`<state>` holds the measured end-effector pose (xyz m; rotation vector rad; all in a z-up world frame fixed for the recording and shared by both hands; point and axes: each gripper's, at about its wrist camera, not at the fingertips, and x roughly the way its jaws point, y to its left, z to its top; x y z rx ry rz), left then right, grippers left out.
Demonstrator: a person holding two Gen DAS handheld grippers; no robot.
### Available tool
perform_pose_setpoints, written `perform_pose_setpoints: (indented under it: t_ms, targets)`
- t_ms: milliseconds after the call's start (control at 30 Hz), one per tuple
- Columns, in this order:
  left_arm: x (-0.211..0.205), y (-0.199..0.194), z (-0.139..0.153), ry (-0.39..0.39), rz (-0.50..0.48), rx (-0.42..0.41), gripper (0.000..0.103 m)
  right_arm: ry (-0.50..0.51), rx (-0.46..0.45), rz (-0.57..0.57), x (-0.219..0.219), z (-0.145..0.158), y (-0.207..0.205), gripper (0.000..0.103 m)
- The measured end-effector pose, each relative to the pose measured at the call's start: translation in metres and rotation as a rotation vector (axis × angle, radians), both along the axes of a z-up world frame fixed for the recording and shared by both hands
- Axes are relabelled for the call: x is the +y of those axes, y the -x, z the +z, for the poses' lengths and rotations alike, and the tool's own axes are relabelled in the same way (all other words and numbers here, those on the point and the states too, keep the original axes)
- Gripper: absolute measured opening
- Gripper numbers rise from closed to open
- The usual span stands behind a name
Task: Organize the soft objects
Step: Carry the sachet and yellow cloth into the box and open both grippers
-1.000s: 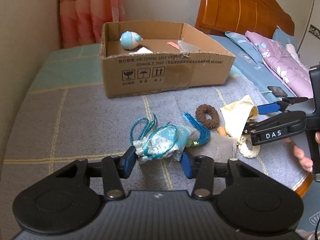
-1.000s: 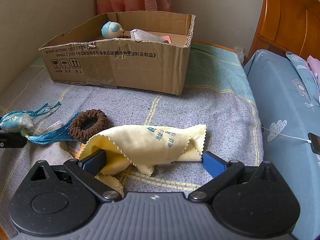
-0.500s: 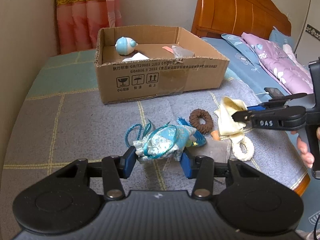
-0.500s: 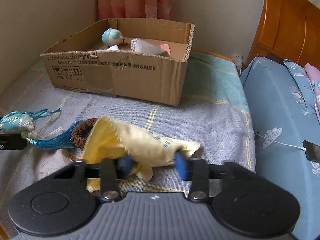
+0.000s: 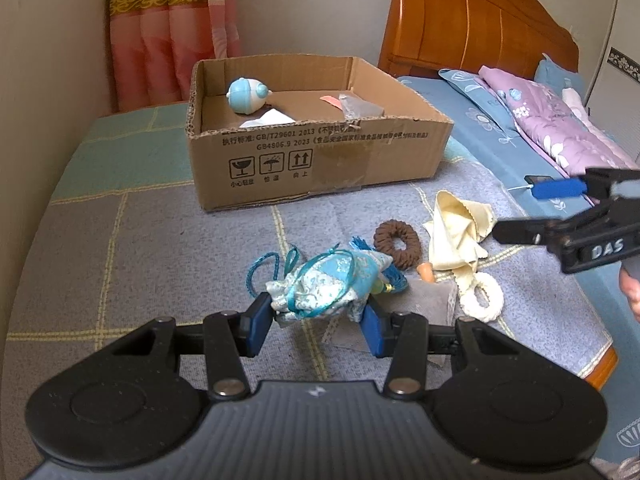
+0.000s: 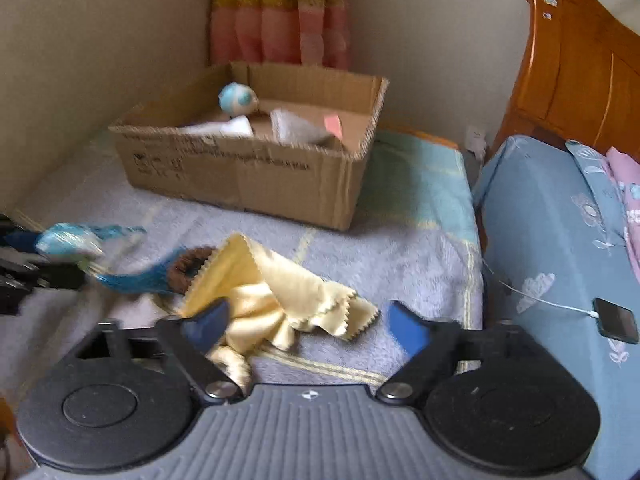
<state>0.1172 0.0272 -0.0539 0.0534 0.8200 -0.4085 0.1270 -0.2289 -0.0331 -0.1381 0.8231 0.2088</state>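
Note:
My left gripper (image 5: 316, 312) is shut on a light-blue brocade pouch (image 5: 332, 280) with a teal cord and tassel, held just above the bedspread. The pouch (image 6: 68, 242) also shows blurred at the left of the right wrist view. My right gripper (image 6: 304, 314) is opening, its jaws wide. A crumpled yellow cloth (image 6: 280, 284) lies between them, brushing the left pad, and is not pinched. In the left wrist view the yellow cloth (image 5: 456, 232) stands in a peak beside my right gripper (image 5: 516, 212). An open cardboard box (image 5: 320, 156) sits further back.
A brown scrunchie (image 5: 398, 242), a white ring scrunchie (image 5: 482, 296) and a grey cloth (image 5: 428, 300) lie beside the pouch. The box holds a blue-and-white round toy (image 5: 244, 96) and some pieces. To the right are a blue quilt with a phone (image 6: 616, 320) and a wooden headboard (image 6: 580, 60).
The right gripper closed on the yellow cloth, rose with it, and now stands wide again with the cloth bunched up. The left gripper kept its hold on the pouch.

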Motion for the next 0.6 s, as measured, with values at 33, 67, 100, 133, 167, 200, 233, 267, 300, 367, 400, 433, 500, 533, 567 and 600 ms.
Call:
perform_pose_setpoints:
  t_ms: [33, 67, 100, 133, 167, 200, 233, 267, 300, 367, 400, 433, 500, 533, 567, 600]
  targets:
    - [0.000, 0.000, 0.000, 0.001, 0.000, 0.000, 0.046, -0.018, -0.024, 0.013, 0.000, 0.003, 0.002, 0.103]
    - [0.000, 0.000, 0.000, 0.002, 0.001, 0.001, 0.046, -0.031, -0.035, 0.036, 0.001, 0.005, 0.003, 0.103]
    - [0.000, 0.000, 0.000, 0.002, 0.001, 0.002, 0.046, -0.033, -0.033, 0.059, 0.005, 0.005, 0.001, 0.103]
    - [0.000, 0.000, 0.000, 0.002, 0.001, 0.003, 0.046, -0.026, -0.031, 0.076, 0.008, 0.003, -0.002, 0.103]
    - [0.000, 0.001, 0.000, 0.001, 0.001, 0.003, 0.046, -0.007, -0.030, 0.100, 0.013, -0.002, -0.005, 0.103]
    - [0.000, 0.001, 0.000, -0.001, 0.001, 0.003, 0.046, 0.012, -0.026, 0.124, 0.017, -0.006, -0.007, 0.103]
    - [0.000, 0.001, 0.000, -0.001, -0.001, 0.004, 0.046, 0.035, -0.011, 0.147, 0.020, -0.012, -0.011, 0.103]
    - [0.000, 0.001, 0.000, -0.002, -0.004, 0.004, 0.046, 0.052, 0.002, 0.163, 0.022, -0.016, -0.014, 0.103]
    - [0.000, 0.001, 0.000, -0.003, -0.005, 0.005, 0.046, 0.062, 0.014, 0.186, 0.024, -0.019, -0.016, 0.103]
    - [-0.001, 0.000, -0.001, -0.005, -0.006, 0.008, 0.046, 0.087, 0.023, 0.230, 0.027, -0.024, -0.017, 0.103]
    - [-0.001, -0.001, -0.001, -0.005, -0.005, 0.009, 0.046, 0.103, 0.030, 0.246, 0.028, -0.027, -0.020, 0.103]
    - [-0.001, -0.001, -0.002, -0.004, -0.004, 0.010, 0.046, 0.112, 0.039, 0.256, 0.028, -0.029, -0.022, 0.103]
    - [-0.002, -0.003, -0.003, -0.004, -0.002, 0.014, 0.046, 0.122, 0.048, 0.260, 0.026, -0.034, -0.026, 0.103]
    - [-0.002, -0.003, -0.003, -0.003, -0.003, 0.015, 0.046, 0.125, 0.059, 0.260, 0.025, -0.037, -0.029, 0.103]
    - [-0.002, -0.004, -0.004, -0.003, -0.002, 0.016, 0.046, 0.127, 0.067, 0.258, 0.023, -0.040, -0.032, 0.103]
    - [-0.002, -0.005, -0.004, -0.003, -0.002, 0.017, 0.046, 0.124, 0.075, 0.262, 0.022, -0.043, -0.035, 0.103]
